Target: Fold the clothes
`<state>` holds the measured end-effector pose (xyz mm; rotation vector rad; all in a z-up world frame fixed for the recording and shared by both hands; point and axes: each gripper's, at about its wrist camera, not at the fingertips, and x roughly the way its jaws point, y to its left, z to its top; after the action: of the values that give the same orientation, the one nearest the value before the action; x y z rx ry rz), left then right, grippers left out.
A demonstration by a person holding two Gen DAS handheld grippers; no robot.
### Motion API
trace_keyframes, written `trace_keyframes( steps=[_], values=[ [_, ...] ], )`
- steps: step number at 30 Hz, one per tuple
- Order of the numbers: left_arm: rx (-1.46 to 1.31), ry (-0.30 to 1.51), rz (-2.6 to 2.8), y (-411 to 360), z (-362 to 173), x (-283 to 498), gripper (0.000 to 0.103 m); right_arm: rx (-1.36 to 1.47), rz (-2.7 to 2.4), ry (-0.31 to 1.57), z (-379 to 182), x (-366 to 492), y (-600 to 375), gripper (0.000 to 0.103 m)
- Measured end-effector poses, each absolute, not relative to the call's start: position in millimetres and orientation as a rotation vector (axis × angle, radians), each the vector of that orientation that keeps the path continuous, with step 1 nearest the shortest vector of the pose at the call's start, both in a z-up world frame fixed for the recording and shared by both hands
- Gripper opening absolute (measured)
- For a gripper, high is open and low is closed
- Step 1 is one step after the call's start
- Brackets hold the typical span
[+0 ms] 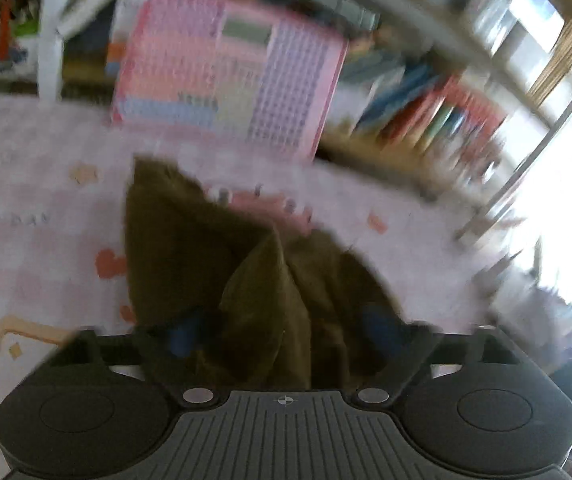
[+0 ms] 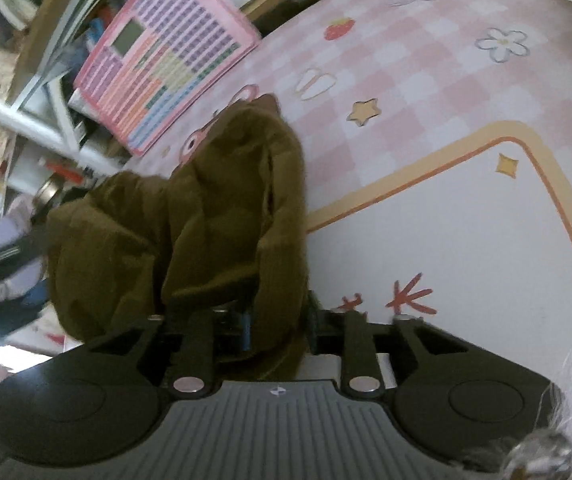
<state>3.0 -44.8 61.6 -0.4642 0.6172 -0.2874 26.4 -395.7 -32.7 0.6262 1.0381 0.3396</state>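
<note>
olive garment hangs bunched from both tongs.

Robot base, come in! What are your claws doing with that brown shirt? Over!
Both claws gripping cloth: left claw, right claw. Brown garment bunched, lifted over pink checked mat, not folded. Pink chart board beyond, clear.
</note>
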Motion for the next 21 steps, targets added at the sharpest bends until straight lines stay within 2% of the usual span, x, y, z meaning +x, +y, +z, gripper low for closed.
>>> trace_keyframes(
  steps=[1, 4, 9, 14, 16, 18, 20, 21],
  values=[
    [-0.473, 0.601, -0.276, -41, 65, -1, 0.001, 0.597, 0.341, 1.029, -28, 27, -396, 0.006],
    [-0.5, 0.552, -0.241, -29, 73, -12, 0.001, 0.524, 0.3, 0.93, 0, 38, -412, 0.005],
    [-0.544, 0.47, -0.184, -8, 88, -30, 0.001, 0.388, 0.202, 0.67, 81, 79, -438, 0.005],
    [-0.638, 0.329, -0.096, 17, 104, -90, 0.001, 0.307, 0.334, 0.483, 153, 118, -402, 0.005],
    [-0.667, 0.337, -0.062, 19, 98, -104, 0.001, 0.265, 0.41, 0.423, 173, 122, -373, 0.005],
    [-0.706, 0.445, -0.068, 8, 76, -108, 0.002, 0.217, 0.475, 0.399, 182, 123, -340, 0.006],
    [-0.696, 0.593, -0.079, -11, 52, -102, 0.002, 0.156, 0.487, 0.452, 171, 129, -314, 0.015],
    [-0.683, 0.654, -0.083, -20, 41, -98, 0.002, 0.12, 0.478, 0.493, 160, 132, -302, 0.032]
  ],
)
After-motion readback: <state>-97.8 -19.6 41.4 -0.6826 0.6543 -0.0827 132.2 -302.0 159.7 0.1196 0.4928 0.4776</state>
